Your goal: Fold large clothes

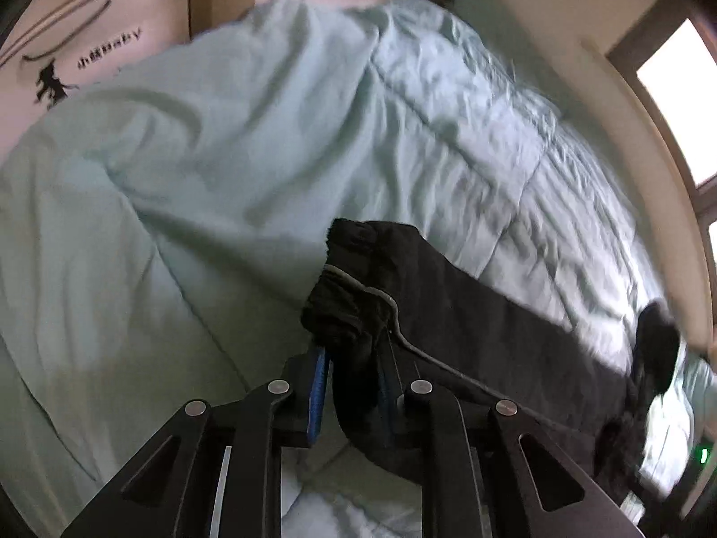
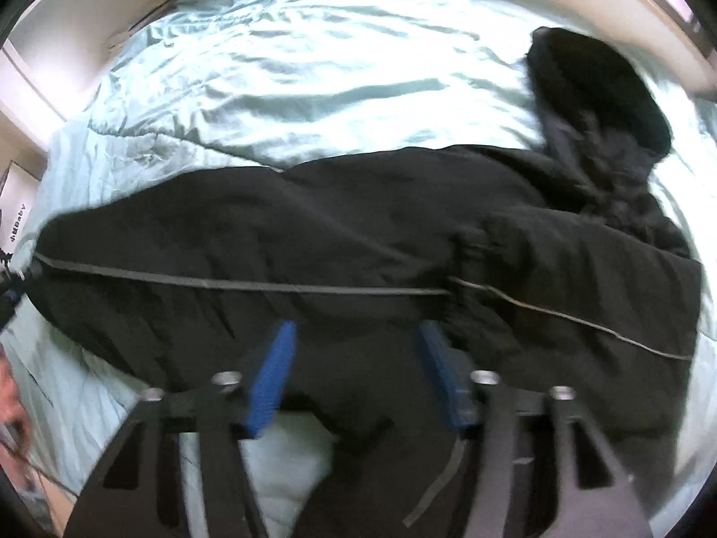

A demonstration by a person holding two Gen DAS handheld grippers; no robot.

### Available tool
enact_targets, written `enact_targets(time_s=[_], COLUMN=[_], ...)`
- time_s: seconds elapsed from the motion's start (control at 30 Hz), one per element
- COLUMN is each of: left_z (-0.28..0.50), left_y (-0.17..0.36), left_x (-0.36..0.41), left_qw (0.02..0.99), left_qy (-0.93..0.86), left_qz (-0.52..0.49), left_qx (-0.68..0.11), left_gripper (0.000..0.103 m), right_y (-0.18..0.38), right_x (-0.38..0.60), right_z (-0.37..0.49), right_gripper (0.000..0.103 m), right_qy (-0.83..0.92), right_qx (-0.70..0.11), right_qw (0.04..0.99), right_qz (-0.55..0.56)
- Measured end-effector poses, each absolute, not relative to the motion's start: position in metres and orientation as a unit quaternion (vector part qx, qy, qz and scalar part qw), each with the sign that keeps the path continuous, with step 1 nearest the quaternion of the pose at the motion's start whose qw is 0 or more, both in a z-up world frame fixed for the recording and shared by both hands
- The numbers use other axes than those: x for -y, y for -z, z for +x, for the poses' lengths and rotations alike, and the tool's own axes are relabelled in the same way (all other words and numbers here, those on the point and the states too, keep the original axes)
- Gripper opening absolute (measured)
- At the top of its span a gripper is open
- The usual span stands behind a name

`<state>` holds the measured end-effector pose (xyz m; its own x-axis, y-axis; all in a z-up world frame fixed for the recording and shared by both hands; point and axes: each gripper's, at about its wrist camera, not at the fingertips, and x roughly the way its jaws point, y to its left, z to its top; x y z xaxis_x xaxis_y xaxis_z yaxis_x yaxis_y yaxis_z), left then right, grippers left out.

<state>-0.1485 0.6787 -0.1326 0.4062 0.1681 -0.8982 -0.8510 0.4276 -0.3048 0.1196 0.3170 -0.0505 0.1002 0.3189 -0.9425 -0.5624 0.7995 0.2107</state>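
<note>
A bed covered by a rumpled pale mint-green quilted duvet point(image 2: 313, 71) carries everything. Directly on it lies a long black padded coat point(image 2: 358, 242), stretched lengthwise across the cover, a thin grey piping line running along it and its dark hood point(image 2: 600, 89) lying toward the far edge.

Left gripper point(image 1: 352, 370): jaws closed in, blue pads pinching bunched hem of black jacket point(image 1: 448, 305) between them; fabric fills gap. Linkage arms angled inward, pointing forward and down.

Right gripper point(image 2: 356, 372): jaws spread wide, blue pads point(image 2: 273, 376) well apart, nothing clamped between; hovers over jacket body. Contact with fabric cannot be told. Both views motion-blurred.
</note>
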Motion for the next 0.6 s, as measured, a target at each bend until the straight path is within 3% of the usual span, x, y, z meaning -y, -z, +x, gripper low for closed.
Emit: enact_targets(time_s=[0.07,0.23,0.6], left_z=[-0.155,-0.143,-0.076], left_y=[0.128,0.096,0.028], left_x=[-0.677,-0.663,-0.564], left_qw=[0.747,0.793,0.871], left_qy=[-0.337,-0.300,-0.199], left_qz=[-0.404,-0.361,-0.247], left_qx=[-0.406,-0.389,-0.376], left_gripper=[0.019,0.019,0.019], right_y=[0.068,0.132,0.062], right_x=[-0.324,-0.337,-0.273], right_z=[0.122,0.118,0.116], right_gripper=[0.041,0.041,0.041], right_qy=[-0.277,-0.273,-0.319], right_qx=[-0.609,-0.663,-0.629], right_qw=[0.734,0.683,0.707], right_qz=[-0.115,-0.136,-0.054])
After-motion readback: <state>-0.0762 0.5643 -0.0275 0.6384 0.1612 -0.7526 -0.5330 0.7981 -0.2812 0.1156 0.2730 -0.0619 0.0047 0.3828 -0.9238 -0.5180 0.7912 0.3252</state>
